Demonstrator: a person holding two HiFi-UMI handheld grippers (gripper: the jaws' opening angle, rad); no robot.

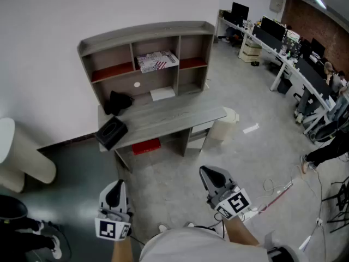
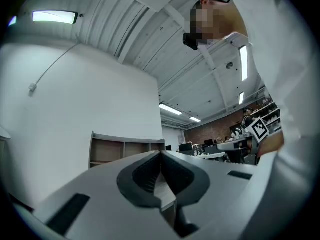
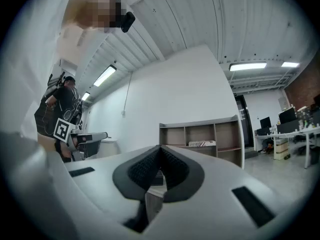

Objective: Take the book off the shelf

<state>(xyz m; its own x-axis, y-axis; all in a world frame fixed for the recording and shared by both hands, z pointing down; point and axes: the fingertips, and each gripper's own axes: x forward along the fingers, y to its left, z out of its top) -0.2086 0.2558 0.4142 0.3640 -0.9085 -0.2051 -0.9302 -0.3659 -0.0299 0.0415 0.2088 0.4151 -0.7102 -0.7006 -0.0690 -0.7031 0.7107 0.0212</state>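
Head view, items listed from the task's thing outward.

1. Book (image 1: 157,61): white cover with red and dark print, lying flat in the upper middle compartment of the shelf (image 1: 144,33), filling most of that compartment's width. No gripper touches it.
2. Shelf: grey hutch against the white wall, standing along the back edge of the desk (image 1: 180,118). Red panels line the upper left and upper right compartments.
3. White sheet (image 1: 162,94): in the lower middle compartment, directly under the book.
4. Black object (image 1: 119,101): lower left compartment, shape unclear.
5. Black box (image 1: 111,132): at the desk's left front corner, overhanging the edge.
6. Red item (image 1: 146,146): under the desk, left of centre.
7. Left gripper (image 1: 115,189): well short of the desk, over bare floor. Jaws pressed together, nothing between them.
8. Right gripper (image 1: 211,174): likewise well short of the desk's front edge. Jaws together, empty.
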